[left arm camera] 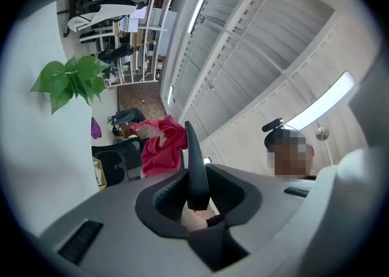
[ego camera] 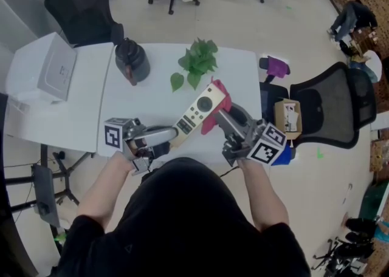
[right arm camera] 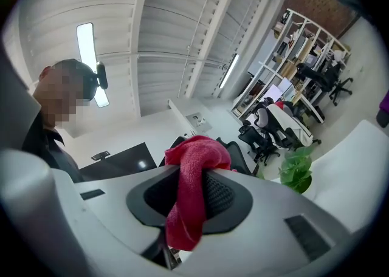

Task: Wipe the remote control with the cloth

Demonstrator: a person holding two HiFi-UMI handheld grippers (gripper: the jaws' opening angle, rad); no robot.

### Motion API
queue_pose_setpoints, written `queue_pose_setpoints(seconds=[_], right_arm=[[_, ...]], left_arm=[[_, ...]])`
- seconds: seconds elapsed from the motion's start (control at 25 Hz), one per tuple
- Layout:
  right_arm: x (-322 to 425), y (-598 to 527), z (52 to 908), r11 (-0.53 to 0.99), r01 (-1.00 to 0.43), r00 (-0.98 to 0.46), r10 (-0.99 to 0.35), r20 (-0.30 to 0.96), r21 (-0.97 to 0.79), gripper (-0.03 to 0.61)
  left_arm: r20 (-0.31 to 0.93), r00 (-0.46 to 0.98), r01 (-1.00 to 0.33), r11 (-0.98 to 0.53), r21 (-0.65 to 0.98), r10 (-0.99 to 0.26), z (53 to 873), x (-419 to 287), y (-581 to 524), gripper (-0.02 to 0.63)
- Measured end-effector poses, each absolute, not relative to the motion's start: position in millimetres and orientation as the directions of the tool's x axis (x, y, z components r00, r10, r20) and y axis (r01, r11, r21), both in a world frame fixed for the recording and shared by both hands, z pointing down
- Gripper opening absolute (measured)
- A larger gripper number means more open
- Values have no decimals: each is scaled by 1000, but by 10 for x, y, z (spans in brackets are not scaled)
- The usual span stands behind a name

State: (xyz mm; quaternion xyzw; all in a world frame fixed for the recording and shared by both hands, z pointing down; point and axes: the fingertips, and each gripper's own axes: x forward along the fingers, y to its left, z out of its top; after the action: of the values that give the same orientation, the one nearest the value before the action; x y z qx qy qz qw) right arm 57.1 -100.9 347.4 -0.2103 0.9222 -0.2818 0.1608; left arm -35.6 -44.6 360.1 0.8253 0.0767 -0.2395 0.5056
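The person wears a black short-sleeved top (ego camera: pixel 182 221); its sleeves (ego camera: pixel 82 233) end above the elbows. A black camera unit (right arm camera: pixel 99 76) is worn on the head. The left gripper (ego camera: pixel 170 138) and right gripper (ego camera: pixel 220 118) have pale grey bodies with darker metal parts toward the jaws. At the rear of each, next to the hand, is a white cube (ego camera: pixel 115 135) printed with black square markers. From each gripper's own camera, the grey shell dips into a dark oval recess (left arm camera: pixel 164 200) around the jaw roots. The recess is lined with black dotted pads (right arm camera: pixel 222 197), and small black slotted patches (left arm camera: pixel 82 240) lie either side of it.
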Motion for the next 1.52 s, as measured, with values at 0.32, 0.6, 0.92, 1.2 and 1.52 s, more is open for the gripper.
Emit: queue_pose_setpoints(seconds=[0.32,0.6,0.92,1.2,1.52], right_arm=[[772,-1080,3473,720,-425,-806,-577,-133,-549,95],[952,-1055,3713,625,-749,-657,-745,120,-219,95],[951,-887,3974,609,-786,-615,-754,231,-104,95],[946,-775,4200,604,-792,-601,-743,293,-93,95],[874,-711,4381,614,-783,-608,-716,343,-105,95]], left_arm=[[-456,883,342,-510,790,-114,3624,-393,-433,97],[-236,936,10,-651,759,-261,3917,-486,-659,97],[252,811,-534,-492,688,-528,5189,-967,-1011,97],[512,613,-787,-400,470,-602,5972,-1332,-1128,98],[403,599,-605,-61,794,-692,6404,-1460,-1638,98]])
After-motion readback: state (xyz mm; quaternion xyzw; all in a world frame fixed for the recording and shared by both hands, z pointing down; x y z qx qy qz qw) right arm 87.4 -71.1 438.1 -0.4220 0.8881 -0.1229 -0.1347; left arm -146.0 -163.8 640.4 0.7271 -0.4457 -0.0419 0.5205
